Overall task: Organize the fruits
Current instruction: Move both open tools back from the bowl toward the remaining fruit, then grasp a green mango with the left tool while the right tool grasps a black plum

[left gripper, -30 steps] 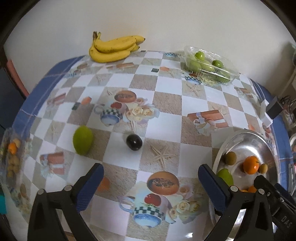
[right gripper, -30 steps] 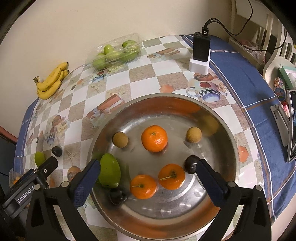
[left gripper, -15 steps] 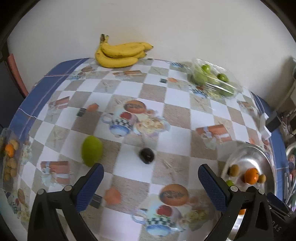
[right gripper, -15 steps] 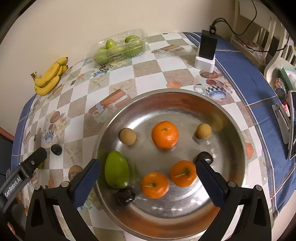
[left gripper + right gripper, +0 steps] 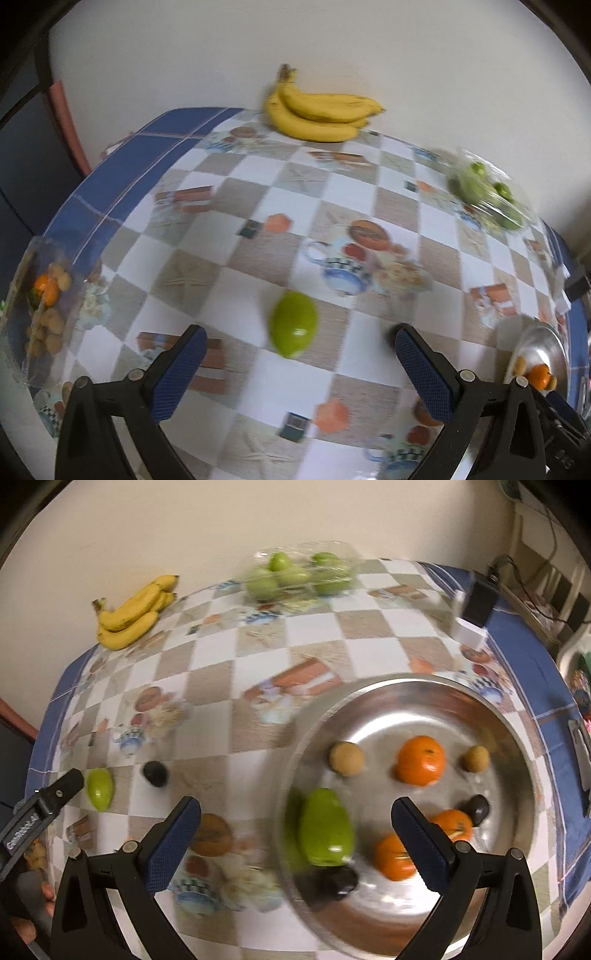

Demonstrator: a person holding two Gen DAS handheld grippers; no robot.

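Green mango (image 5: 293, 324) is seen at lower centre on the checked tablecloth (image 5: 354, 192), between the left gripper (image 5: 295, 343)'s wide-spread, empty fingers. Right gripper (image 5: 295, 829) is likewise held wide and empty over the steel bowl (image 5: 517, 716).

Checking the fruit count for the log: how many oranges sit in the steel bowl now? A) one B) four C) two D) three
D: the right wrist view shows three oranges inside the steel bowl.
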